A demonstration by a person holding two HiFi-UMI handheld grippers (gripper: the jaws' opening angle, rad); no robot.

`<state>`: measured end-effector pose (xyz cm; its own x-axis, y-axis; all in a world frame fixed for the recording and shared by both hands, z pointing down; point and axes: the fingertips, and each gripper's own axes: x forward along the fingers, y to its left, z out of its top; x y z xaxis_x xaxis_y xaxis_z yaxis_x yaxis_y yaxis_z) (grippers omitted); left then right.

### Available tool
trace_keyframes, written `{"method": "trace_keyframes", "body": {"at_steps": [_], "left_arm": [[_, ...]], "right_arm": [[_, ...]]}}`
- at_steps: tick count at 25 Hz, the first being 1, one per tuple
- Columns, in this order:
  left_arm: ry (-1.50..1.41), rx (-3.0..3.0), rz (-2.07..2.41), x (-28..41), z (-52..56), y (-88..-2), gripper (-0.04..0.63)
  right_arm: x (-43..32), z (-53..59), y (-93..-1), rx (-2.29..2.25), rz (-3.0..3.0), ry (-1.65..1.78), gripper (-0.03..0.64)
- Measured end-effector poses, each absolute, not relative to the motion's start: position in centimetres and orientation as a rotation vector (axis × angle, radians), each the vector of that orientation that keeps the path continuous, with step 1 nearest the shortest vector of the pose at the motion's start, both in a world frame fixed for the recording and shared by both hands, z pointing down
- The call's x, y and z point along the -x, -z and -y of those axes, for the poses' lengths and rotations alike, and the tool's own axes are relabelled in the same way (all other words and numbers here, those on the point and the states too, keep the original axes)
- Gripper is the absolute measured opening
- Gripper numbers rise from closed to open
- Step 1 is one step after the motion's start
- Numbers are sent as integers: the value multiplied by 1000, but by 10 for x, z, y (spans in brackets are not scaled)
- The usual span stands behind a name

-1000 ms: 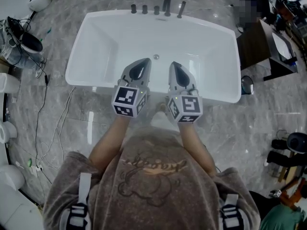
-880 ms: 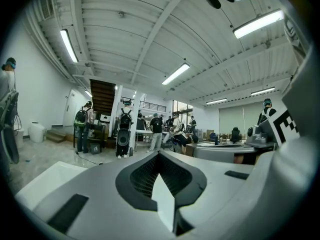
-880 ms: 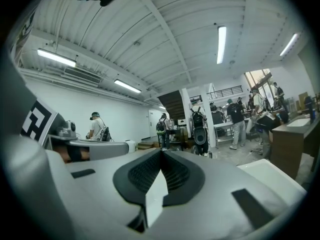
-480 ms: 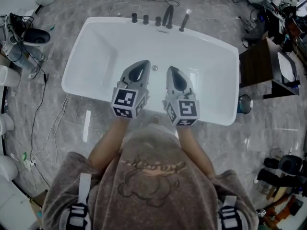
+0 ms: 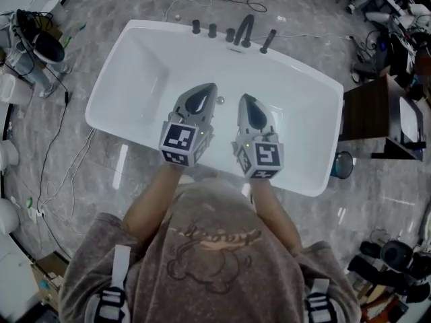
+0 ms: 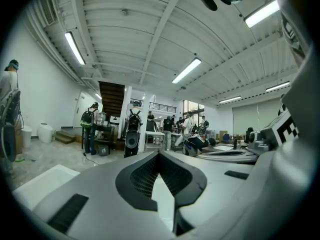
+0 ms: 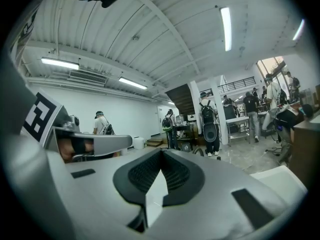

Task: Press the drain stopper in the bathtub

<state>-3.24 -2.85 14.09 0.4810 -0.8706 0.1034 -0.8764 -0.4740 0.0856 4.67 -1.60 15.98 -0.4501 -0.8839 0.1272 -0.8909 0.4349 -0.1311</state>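
- The left tongs (image 5: 207, 88) are held out past the near rim of the tub (image 5: 102, 94), pointing across the basin. Their own view (image 6: 159, 155) shows the jaws pinched together with nothing between them. I judge a closed tip suits prodding, not grasping.
- The stopper (image 5: 220, 100) is the small round metal disc low in the basin, about midway along it and toward the far rim. It shows between the two tips, seemingly well below them and untouched.
- The right tongs (image 5: 246, 99) sit alongside the left, close but apart. They too are narrowed to a shut, empty tip (image 7: 161, 154), so either could do the press.
- Both gripper views look level across the room, so I judge the tips must tilt down before they can reach the disc.
- The basin is bare on both sides of the stopper, so there is free room to descend.
- The near rim under the forearms is the edge to clear.
- The taps (image 5: 234, 29) on the far rim stand well beyond the stopper, out of the way.
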Motion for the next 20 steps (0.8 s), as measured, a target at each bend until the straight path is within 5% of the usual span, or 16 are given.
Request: {"method": "trace_keyframes", "body": {"at_steps": [20], "left_arm": [[-84,-2677,1466,31,57,-137,2]], "right_arm": [[-41,45,-157,-1664,2632,-233,0]]}}
